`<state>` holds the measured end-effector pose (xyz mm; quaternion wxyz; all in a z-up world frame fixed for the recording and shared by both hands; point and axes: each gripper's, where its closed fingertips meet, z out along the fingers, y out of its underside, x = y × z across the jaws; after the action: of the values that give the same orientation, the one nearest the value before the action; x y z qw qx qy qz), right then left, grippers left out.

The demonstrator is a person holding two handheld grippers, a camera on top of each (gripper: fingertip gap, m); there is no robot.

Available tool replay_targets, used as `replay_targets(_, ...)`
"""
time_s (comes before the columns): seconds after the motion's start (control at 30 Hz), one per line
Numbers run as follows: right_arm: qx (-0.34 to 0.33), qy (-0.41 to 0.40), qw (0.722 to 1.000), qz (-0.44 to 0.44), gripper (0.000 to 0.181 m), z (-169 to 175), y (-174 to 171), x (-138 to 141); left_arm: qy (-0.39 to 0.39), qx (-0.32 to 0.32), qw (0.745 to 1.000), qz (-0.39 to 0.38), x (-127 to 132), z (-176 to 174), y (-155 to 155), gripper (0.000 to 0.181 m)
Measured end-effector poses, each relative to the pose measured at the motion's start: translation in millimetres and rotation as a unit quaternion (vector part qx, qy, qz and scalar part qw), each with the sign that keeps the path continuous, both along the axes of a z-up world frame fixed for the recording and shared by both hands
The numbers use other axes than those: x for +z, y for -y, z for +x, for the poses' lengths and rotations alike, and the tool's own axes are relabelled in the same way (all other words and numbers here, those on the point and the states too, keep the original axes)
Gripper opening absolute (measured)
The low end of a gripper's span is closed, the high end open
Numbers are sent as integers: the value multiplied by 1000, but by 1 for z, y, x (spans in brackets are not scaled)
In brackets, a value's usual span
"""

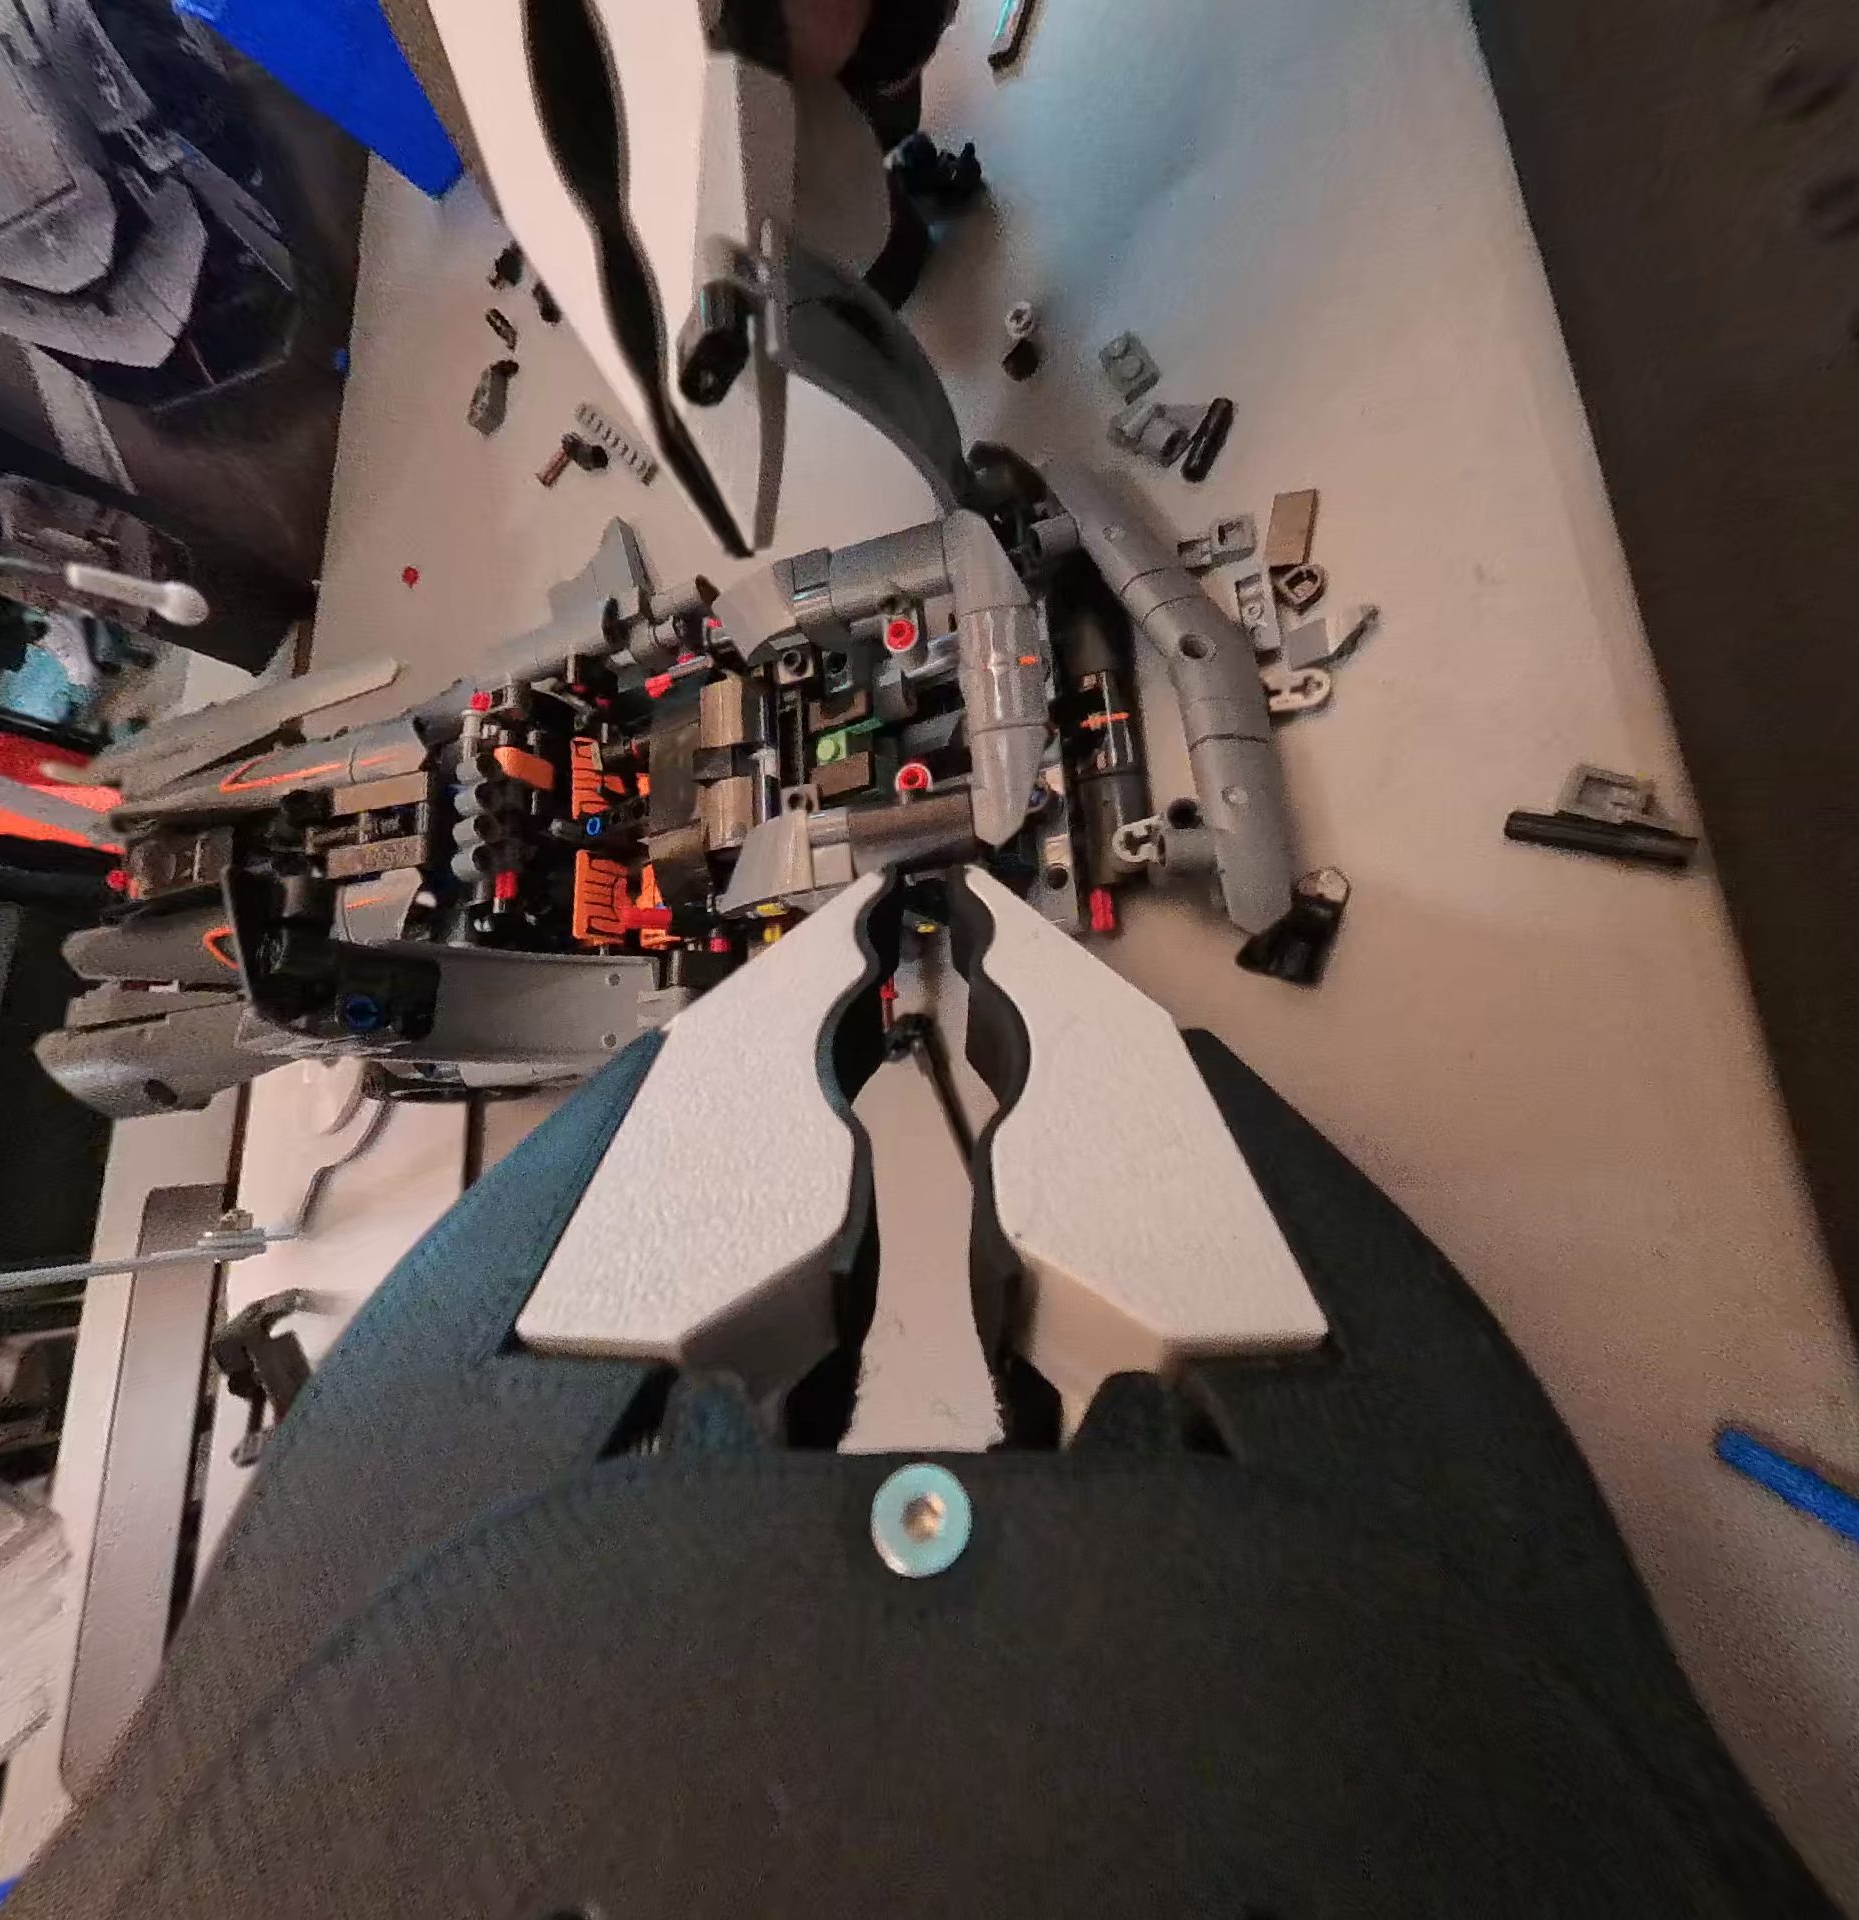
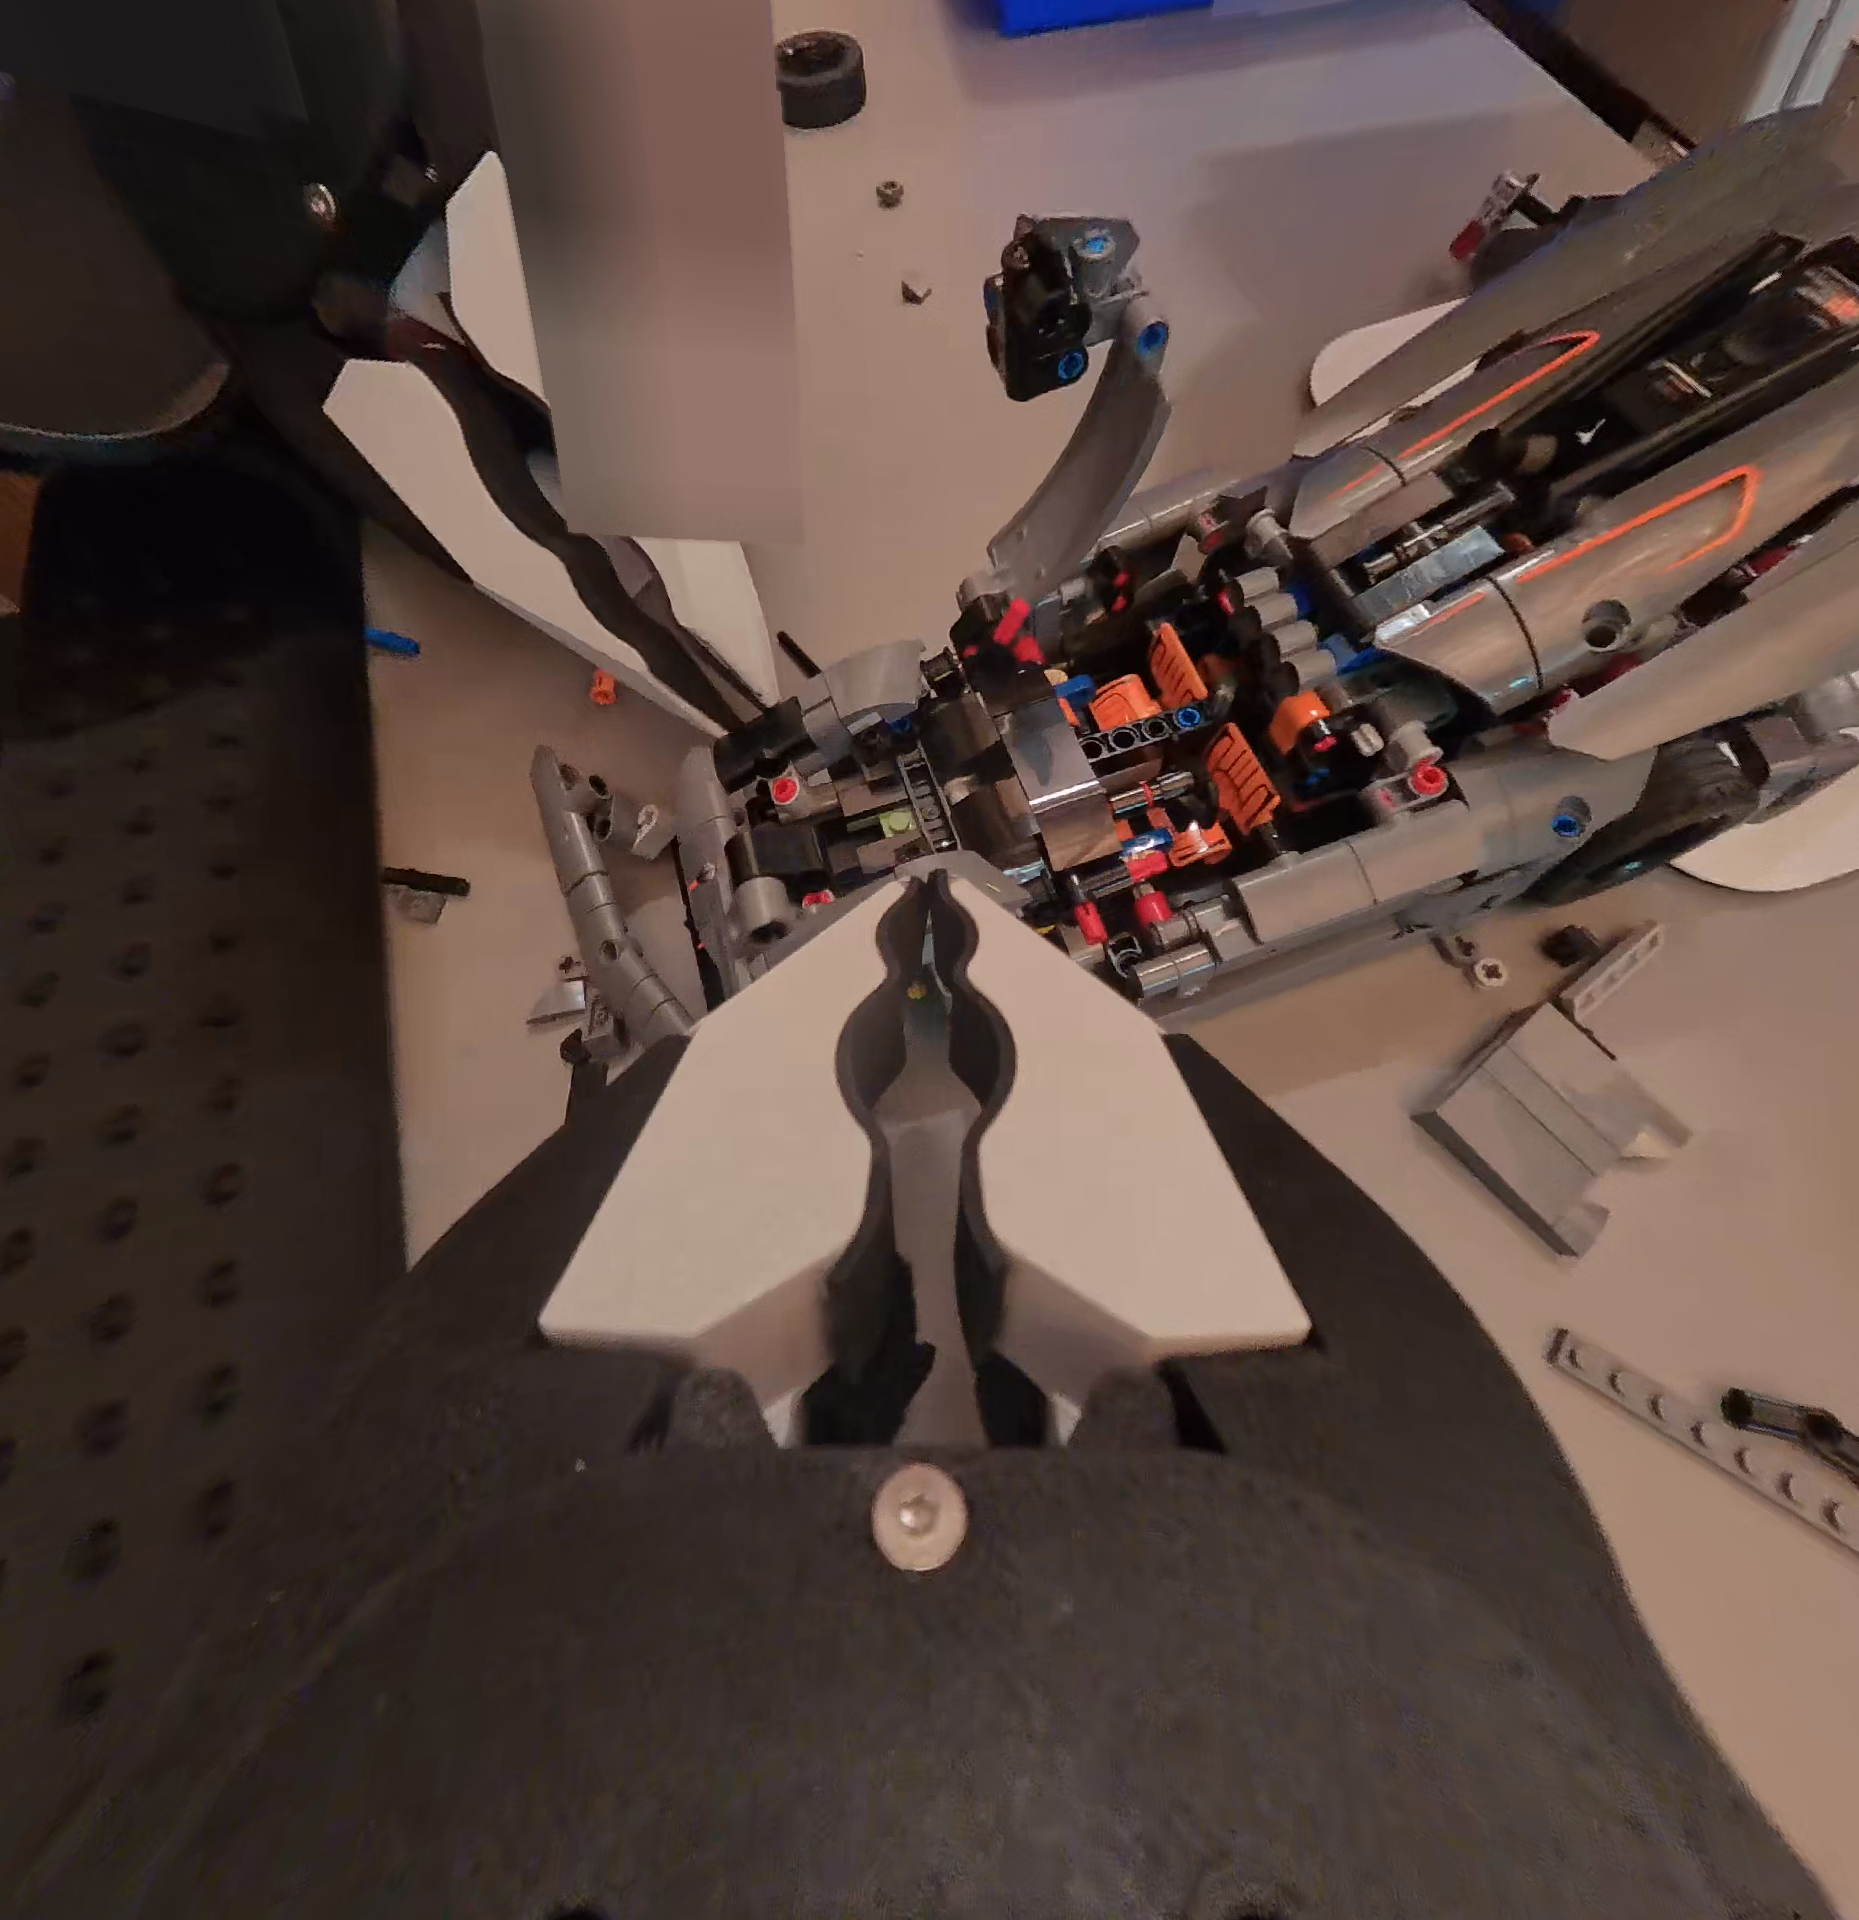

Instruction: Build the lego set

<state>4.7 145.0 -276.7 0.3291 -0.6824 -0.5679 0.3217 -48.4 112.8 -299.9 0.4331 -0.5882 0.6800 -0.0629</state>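
Observation:
The grey, black and orange lego car [image 1: 696, 748] lies on the white table [image 1: 1372, 1091]. It fills the right of the right wrist view [image 2: 1164, 748]. My left gripper [image 1: 925, 883] is at the car's near edge, its fingertips closed on a black part [image 1: 926, 864] under a grey bar. In the right wrist view the left gripper [image 2: 764, 712] meets that black part [image 2: 748, 743] at the car's corner. My right gripper [image 2: 930, 883] is shut, its tips together over the car's grey edge. It comes down from the top of the left wrist view [image 1: 748, 540] onto the car's far side.
Loose grey pieces [image 1: 1216, 561], a curved grey panel [image 1: 1205, 665] and a black axle [image 1: 1600, 836] lie right of the car. A grey plate block [image 2: 1548, 1122], a long grey plate [image 2: 1735, 1444], a black tyre [image 2: 821, 78] and a black perforated board [image 2: 125, 1039] surround it. My hands' fingertips stand some 8 cm from each other. My right tips are about 15 cm from the black axle [image 1: 1600, 836], my left tips only 10 cm. Seen from the right wrist view [image 2: 427, 879] as well.

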Motion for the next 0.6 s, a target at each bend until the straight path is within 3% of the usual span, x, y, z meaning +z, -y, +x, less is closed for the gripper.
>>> replay_targets(0.27,-6,-22,1000,-6,2,2,-2,7,-8,1,1000,7,-1,1,0,7)
replay_targets(0.47,7,-19,999,-30,5,11,3,6,-9,4,997,78,11,7,-3,37)
replay_targets(0.6,46,-37,996,-73,0,16,19,9,-32,-10,994,107,3,13,-4,33)
